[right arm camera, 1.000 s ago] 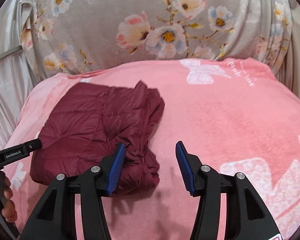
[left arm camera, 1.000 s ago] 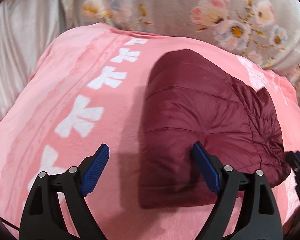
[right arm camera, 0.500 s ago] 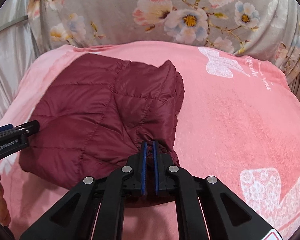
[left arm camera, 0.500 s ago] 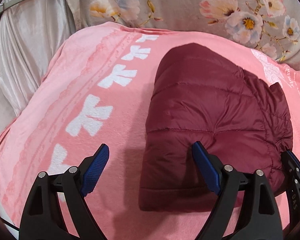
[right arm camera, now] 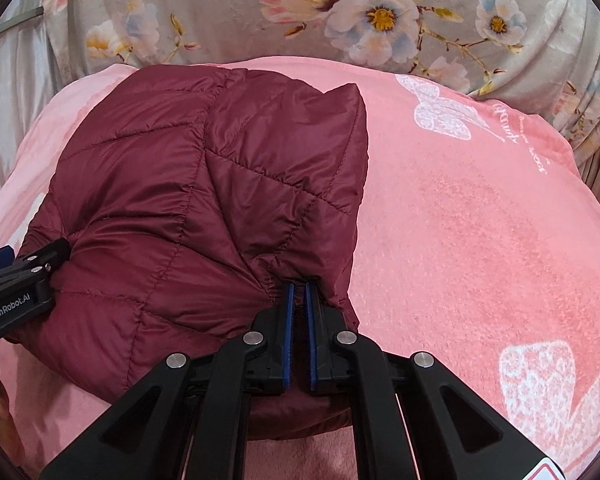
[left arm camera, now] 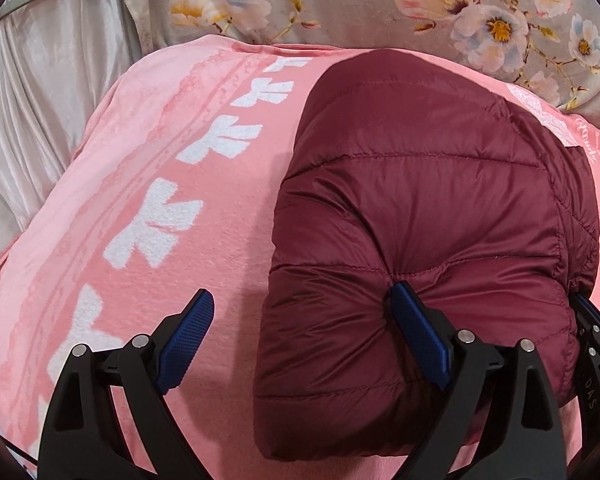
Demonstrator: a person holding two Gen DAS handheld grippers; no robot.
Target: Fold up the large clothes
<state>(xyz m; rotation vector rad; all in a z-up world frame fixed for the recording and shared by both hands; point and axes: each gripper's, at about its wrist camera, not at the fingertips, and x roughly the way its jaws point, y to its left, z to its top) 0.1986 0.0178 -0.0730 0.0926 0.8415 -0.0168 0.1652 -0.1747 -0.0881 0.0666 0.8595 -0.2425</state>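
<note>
Bulging maroon quilted jacket (left arm camera: 420, 184), folded, puffy.

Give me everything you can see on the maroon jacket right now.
The jacket is a dark maroon quilted puffer of shiny, nylon-looking fabric, folded into a thick bundle on the pink blanket. The right gripper is shut on its near edge, bunching the fabric. The left gripper is opening, one finger pressed into the jacket's near side, the other over the blanket.

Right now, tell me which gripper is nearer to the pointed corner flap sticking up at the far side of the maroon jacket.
Right. The right gripper is shut on the maroon jacket hem directly below that corner flap. The left gripper, jaws opening, sits at the jacket's opposite near corner, one finger pressing into it.
</note>
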